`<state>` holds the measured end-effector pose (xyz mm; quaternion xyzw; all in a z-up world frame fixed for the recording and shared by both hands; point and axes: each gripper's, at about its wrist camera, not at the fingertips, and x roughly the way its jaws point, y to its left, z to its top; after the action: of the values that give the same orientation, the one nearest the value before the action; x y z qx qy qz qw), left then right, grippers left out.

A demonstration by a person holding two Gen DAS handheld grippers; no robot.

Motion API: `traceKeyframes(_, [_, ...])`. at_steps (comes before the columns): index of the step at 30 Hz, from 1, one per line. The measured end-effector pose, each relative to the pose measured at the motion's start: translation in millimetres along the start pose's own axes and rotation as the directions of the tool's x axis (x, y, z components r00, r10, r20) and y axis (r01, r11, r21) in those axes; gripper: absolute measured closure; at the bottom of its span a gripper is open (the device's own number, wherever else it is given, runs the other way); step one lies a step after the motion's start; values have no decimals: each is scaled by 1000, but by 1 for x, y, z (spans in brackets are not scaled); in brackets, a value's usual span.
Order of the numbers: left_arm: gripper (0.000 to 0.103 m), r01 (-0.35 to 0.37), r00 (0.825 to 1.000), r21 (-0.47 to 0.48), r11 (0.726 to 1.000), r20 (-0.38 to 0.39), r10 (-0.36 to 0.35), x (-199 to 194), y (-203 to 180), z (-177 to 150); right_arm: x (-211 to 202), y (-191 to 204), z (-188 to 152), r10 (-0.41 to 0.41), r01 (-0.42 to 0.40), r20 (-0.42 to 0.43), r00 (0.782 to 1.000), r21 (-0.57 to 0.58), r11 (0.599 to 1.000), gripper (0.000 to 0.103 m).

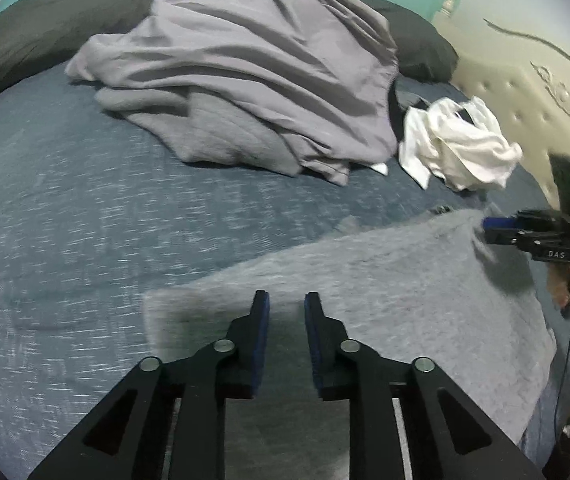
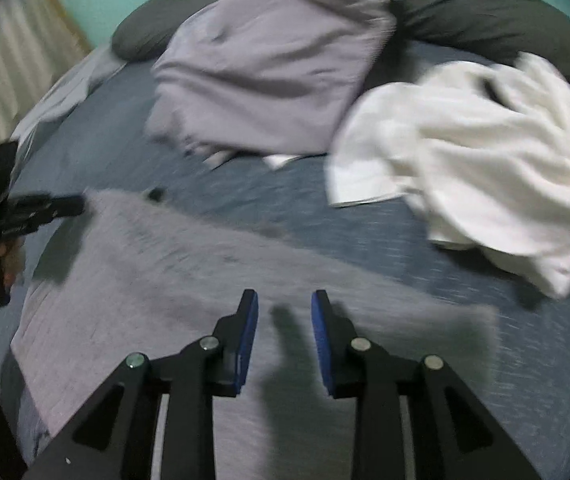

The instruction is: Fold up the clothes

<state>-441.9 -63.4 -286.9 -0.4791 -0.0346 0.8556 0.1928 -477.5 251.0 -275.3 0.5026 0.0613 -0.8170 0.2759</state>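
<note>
A grey garment lies spread flat on the blue bedspread. My left gripper hovers over the garment's far left corner, jaws a little apart with nothing between them. My right gripper hangs over the garment's far edge, also slightly open and empty. Each gripper shows in the other's view: the right gripper at the garment's far right corner, the left gripper at its far left corner, each held by a hand. A crumpled white garment lies beyond.
A large heap of lilac-grey bedding sits at the back of the bed, with dark pillows behind it. A cream tufted headboard borders the right side. Bare bedspread stretches to the left.
</note>
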Motion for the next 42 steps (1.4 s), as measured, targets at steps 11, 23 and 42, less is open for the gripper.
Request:
traceKeyframes(11, [80, 11, 1000, -35, 999, -1, -12, 0, 8, -9, 48, 44, -1, -94, 75, -131, 987, -146, 986, 75])
traceKeyframes(23, [80, 13, 1000, -44, 999, 11, -12, -2, 10, -12, 54, 57, -9, -140, 122, -67, 988, -223, 967, 101])
traceKeyframes(42, [76, -85, 995, -126, 988, 37, 90, -13, 35, -15, 22, 49, 5, -170, 188, 107, 980, -197, 962, 102])
